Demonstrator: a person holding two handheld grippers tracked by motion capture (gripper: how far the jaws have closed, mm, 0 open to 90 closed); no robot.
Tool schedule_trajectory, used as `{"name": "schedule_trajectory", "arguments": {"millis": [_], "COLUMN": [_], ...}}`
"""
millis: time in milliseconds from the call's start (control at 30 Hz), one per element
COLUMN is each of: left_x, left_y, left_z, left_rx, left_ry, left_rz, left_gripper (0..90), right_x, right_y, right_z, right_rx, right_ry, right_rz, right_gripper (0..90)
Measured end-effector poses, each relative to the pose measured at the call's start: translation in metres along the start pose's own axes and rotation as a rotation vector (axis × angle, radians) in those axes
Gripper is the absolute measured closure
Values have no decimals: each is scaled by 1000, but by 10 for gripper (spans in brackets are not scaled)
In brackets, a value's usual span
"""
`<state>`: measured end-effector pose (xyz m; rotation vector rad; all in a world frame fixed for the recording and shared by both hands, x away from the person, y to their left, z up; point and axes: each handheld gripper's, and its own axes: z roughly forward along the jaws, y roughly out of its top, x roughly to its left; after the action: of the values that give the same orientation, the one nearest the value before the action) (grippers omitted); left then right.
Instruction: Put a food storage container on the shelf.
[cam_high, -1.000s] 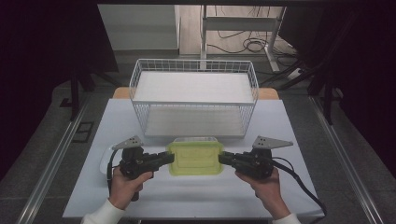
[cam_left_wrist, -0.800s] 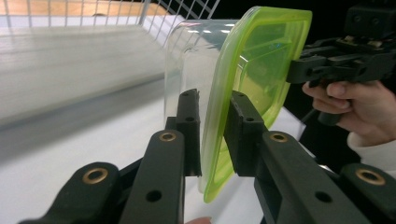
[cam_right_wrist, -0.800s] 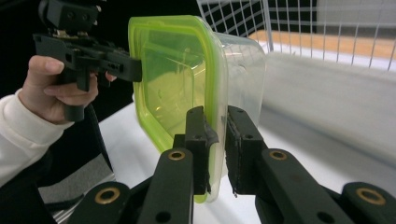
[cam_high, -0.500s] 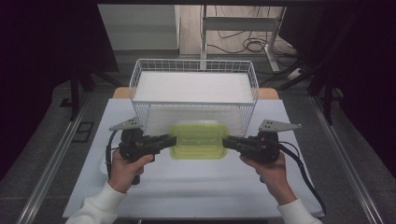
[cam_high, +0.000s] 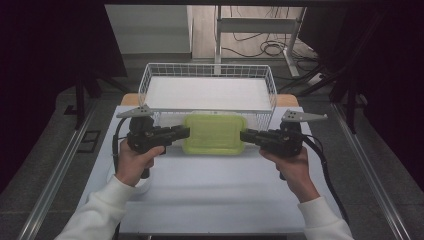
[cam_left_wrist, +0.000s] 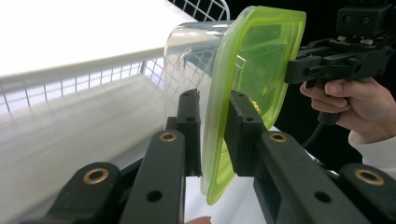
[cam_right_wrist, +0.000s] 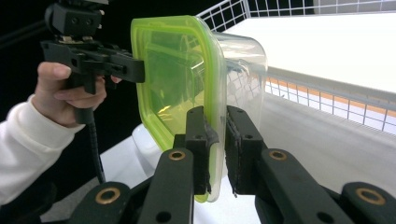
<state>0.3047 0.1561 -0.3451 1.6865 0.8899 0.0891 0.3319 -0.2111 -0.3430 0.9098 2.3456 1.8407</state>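
A: White wire basket (cam_high: 207, 95) sits at the far edge of the tabletop (cam_high: 215, 195), same spot as a sec ago. What's changed is the box: the clear container with the green lid (cam_high: 214, 133) was low over the middle of the tabletop, now it's up off it and farther out, right at the basket's near wall

B: So mid-carry? Looks to me like it's headed into the basket

A: That's my read. Lifted but not over the rim yet, still on the near side of the wire

B: Grip?

A: Left gripper (cam_high: 180, 133) pinches the lid's left edge, right gripper (cam_high: 248, 136) the right edge. Jaws narrow on both, clamped on the lid rim w/ the box hanging level between them

B: And close up?

A: Left gripper view: container (cam_left_wrist: 243, 79) stands on edge, lid rim wedged between the pads (cam_left_wrist: 240, 121), other gripper biting the far end. Right gripper view mirrors it: rim (cam_right_wrist: 212, 121) squeezed tight, basket wire just behind. Box looks empty btw
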Motion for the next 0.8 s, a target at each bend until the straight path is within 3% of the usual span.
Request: {"name": "schedule_trajectory", "arguments": {"millis": [400,800], "left_x": [22,66], "left_y": [33,68], "left_z": [7,23], "left_rx": [-4,23], "left_ry": [-11,-70], "left_rz": [2,-67], "left_gripper": [771,768], "right_x": [-21,-54], "right_y": [33,66], "right_z": [12,33], "right_rx": [5,8], "right_ry": [-14,-14], "right_rz": [25,104], "right_gripper": [799,800]}}
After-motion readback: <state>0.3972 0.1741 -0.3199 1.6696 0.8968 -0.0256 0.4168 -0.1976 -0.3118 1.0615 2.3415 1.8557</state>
